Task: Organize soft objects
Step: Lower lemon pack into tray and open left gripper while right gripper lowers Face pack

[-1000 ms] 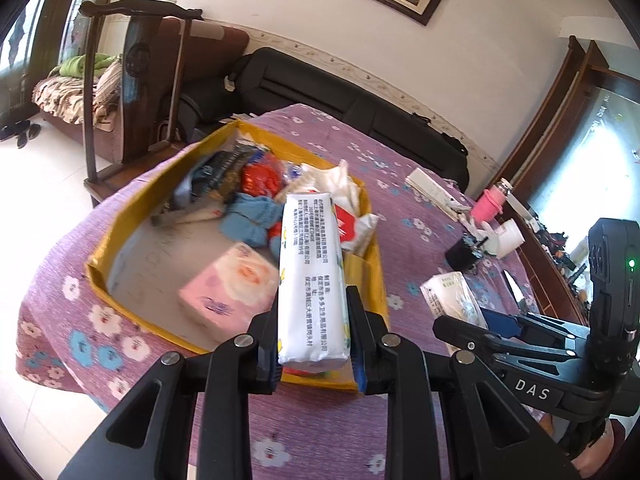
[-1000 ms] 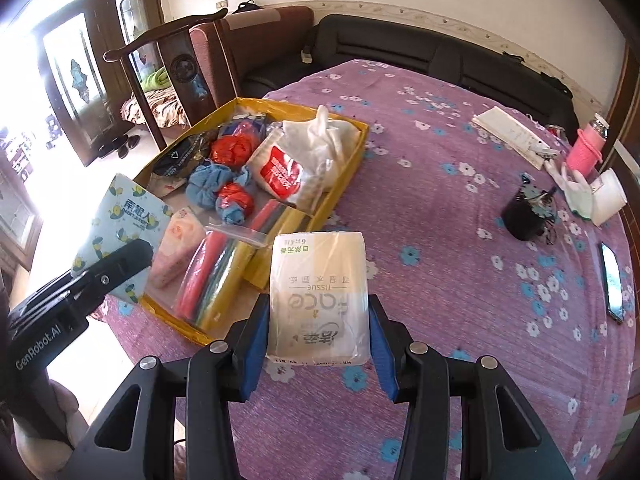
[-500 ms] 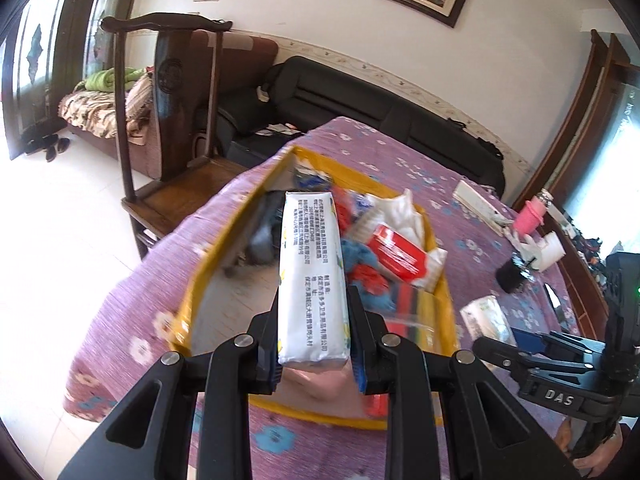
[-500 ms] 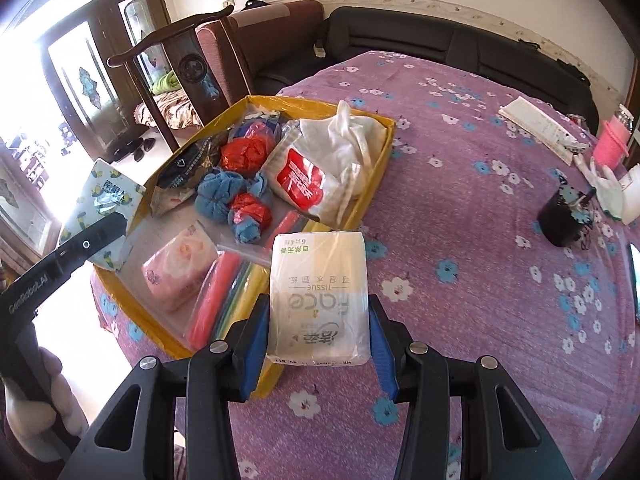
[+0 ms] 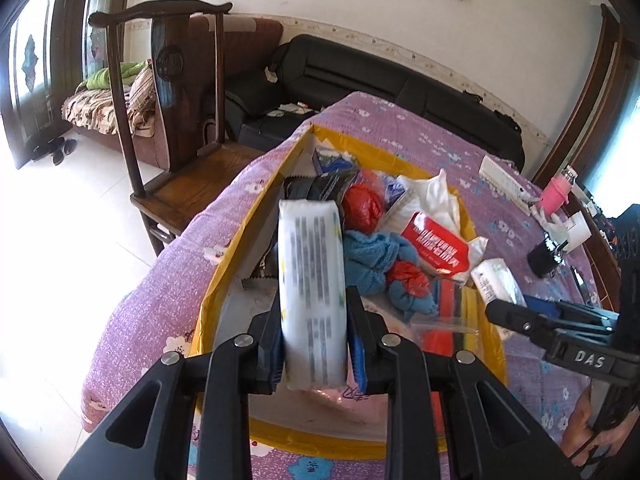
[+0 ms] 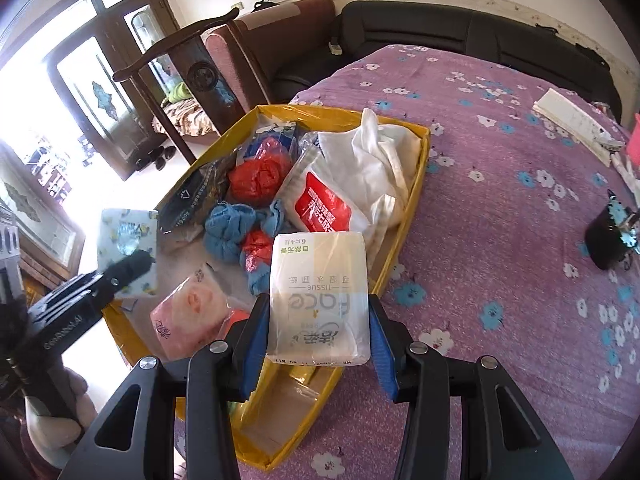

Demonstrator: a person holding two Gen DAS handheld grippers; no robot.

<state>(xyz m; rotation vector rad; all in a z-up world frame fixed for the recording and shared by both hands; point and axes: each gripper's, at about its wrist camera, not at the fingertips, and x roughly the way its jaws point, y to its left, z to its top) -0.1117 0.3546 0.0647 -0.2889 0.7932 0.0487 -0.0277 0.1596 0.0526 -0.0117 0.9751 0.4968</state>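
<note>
My left gripper (image 5: 314, 354) is shut on a narrow white tissue pack (image 5: 312, 284), held edge-on above the near left part of the yellow box (image 5: 236, 256). In the right wrist view that same flowered pack (image 6: 128, 248) hangs over the box's left wall. My right gripper (image 6: 318, 338) is shut on a white "face" tissue pack (image 6: 320, 292), held above the box's near right side (image 6: 396, 240). Inside the box lie a pink tissue pack (image 6: 188, 312), blue cloth bundles (image 6: 230, 230), red bags (image 6: 256, 178) and a white bag with a red label (image 6: 344, 184).
The box rests on a table with a purple flowered cloth (image 6: 500, 184). A black cup (image 6: 608, 236), a pink bottle (image 5: 554, 196) and a white strip (image 6: 572, 120) stand at the far right. A dark wooden chair (image 5: 180, 120) is left of the table, a black sofa (image 5: 380, 84) behind.
Both grippers moved with their tissue packs toward and over the yellow box, the left one swinging left above its near end, the right one coming over its right side.
</note>
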